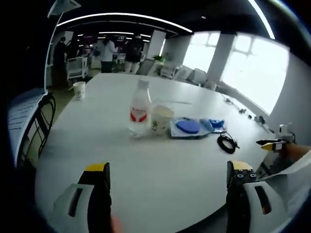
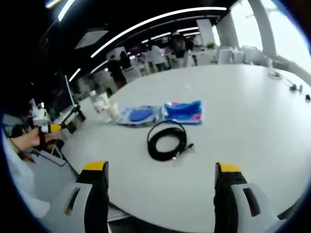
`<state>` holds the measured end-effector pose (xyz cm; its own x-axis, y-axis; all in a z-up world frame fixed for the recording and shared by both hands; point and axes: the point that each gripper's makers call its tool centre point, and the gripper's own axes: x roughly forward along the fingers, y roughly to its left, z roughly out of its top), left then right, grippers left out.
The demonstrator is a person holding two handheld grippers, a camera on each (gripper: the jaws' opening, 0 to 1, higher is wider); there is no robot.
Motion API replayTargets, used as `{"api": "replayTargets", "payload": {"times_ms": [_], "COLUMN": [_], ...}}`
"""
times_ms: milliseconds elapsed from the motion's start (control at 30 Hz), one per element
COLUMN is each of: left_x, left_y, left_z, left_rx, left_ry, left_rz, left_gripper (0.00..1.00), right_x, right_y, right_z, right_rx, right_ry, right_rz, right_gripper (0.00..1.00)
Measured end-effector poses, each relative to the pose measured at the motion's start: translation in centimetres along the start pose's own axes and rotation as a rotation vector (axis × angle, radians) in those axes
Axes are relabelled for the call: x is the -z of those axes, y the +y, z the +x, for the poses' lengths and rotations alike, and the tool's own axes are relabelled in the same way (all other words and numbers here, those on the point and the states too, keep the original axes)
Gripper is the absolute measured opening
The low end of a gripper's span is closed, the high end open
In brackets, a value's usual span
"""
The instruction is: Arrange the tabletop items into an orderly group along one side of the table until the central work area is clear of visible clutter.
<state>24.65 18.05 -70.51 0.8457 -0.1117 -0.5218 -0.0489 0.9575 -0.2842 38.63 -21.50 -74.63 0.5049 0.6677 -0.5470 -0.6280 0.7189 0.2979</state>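
Open office: big meeting table (image 2: 252, 121)

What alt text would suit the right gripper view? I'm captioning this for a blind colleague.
The right gripper hangs open and empty over a large white table, facing a coiled black cable. Beyond it lie a blue pouch and a packet with a blue disc, then a paper cup and a plastic bottle.

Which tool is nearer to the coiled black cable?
Right. The right tool is open just before the coiled black cable, which lies straight ahead of it. The left tool is open farther back; the cable lies ahead to its right.
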Motion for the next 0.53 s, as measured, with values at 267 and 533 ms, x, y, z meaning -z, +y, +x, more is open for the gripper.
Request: {"api": "replayTargets", "payload": {"times_ms": [267,533], "left_x": [0.6,1.0], "left_y": [0.4,0.0], "left_z": [0.2,0.9], "left_rx": [-0.022,-0.021], "left_ry": [0.015,0.033], "left_rz": [-0.036,-0.036], "left_gripper": [0.97,0.97], "right_x": [0.0,0.4], "right_y": [-0.7,-1.4], "right_z": [1.0,1.0], "right_rx": [-0.012,-0.005], "right_ry": [0.008,0.017], "right_rz": [0.018,0.041], "right_gripper": [0.87,0.87]}}
